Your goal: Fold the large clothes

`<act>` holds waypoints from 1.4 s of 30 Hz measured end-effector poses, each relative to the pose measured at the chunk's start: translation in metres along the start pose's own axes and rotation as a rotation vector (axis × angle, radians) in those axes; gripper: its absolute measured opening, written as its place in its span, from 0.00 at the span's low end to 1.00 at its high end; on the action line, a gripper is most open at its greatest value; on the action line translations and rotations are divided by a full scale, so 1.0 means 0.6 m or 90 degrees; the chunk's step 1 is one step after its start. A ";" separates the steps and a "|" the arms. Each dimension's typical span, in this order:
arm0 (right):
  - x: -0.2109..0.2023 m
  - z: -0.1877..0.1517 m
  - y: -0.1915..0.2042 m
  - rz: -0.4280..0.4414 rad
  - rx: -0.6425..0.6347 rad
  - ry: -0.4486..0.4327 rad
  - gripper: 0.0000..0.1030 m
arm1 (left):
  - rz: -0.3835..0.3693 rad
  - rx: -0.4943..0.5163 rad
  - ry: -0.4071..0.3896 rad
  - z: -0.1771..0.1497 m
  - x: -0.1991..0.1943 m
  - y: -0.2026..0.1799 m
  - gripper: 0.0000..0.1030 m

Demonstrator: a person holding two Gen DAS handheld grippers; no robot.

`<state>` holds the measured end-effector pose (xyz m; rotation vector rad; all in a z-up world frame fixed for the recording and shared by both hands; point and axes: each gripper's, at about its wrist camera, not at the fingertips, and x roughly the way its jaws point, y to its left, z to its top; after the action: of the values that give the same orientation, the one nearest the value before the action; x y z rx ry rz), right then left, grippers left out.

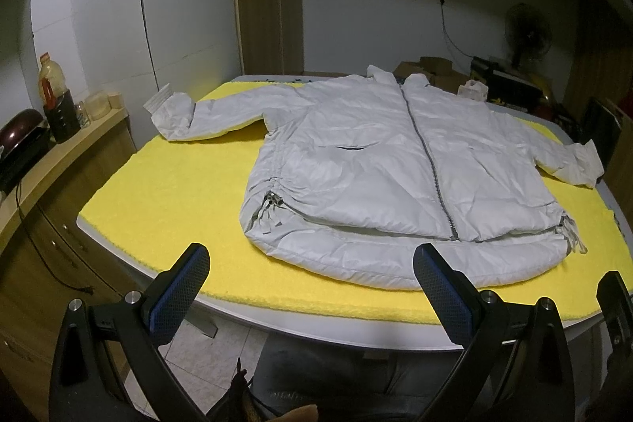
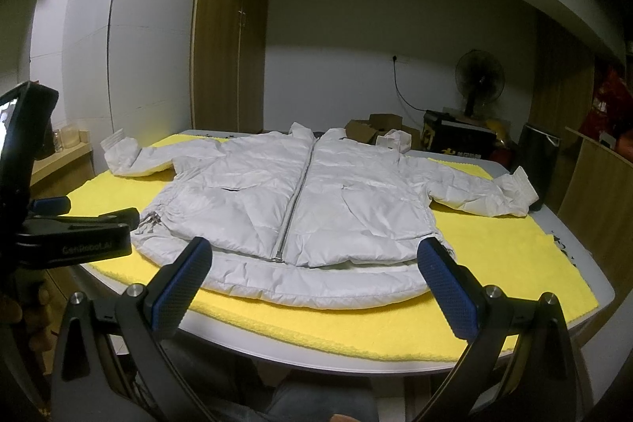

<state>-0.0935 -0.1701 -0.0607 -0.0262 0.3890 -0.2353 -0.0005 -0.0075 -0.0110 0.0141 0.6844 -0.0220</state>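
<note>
Two grippers, left (image 1: 310, 289) and right (image 2: 314, 285), hover with jaws spread wide and empty at the near table edge, while the jacket (image 1: 379, 161) lies flat, zipped, sleeves outstretched on the yellow mat (image 1: 166, 192): folding not yet begun.

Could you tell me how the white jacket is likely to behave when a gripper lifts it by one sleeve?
The white jacket looks puffy and creased, so it will probably hang limp and drag its body along. Its shiny shell suggests it may slip between the pads. The yellow mat looks fuzzy, so it may grip the fabric slightly.
</note>
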 end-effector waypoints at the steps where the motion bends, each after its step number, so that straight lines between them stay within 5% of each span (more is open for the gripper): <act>1: 0.000 0.000 0.000 0.000 0.000 0.000 1.00 | 0.000 0.001 0.000 0.000 0.000 0.000 1.00; 42: -0.009 0.009 -0.032 -0.014 0.050 -0.028 1.00 | 0.002 0.034 -0.011 0.000 -0.009 -0.015 1.00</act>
<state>-0.1002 -0.1874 -0.0523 0.0409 0.3362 -0.2715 -0.0047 -0.0165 -0.0075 0.0664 0.6671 -0.0377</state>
